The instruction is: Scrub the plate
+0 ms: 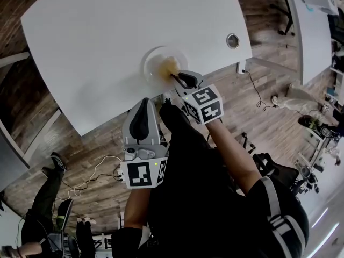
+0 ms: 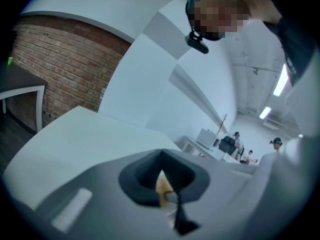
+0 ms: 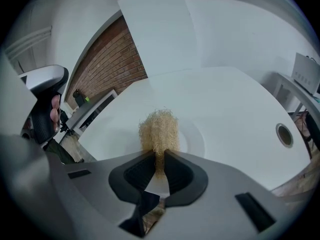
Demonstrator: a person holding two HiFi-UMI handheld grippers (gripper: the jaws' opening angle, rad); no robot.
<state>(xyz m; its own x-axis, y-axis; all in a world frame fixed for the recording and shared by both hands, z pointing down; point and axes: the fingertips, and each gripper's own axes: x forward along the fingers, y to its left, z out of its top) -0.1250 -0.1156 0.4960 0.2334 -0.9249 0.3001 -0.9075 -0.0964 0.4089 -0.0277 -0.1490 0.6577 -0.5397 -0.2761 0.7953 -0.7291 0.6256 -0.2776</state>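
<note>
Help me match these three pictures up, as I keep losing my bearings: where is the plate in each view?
Head view: the plate sits top centre, near the front edge of the white table.
Left gripper view: not in it.
Right gripper view: the plate is at centre, under the tan scrubber.
Shared landmark: the round grommet, right of the plate in the head and right gripper views.

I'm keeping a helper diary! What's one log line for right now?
right gripper: shut on scrubber | scrubber: over plate | left gripper: shut, empty, clear of plate
</note>
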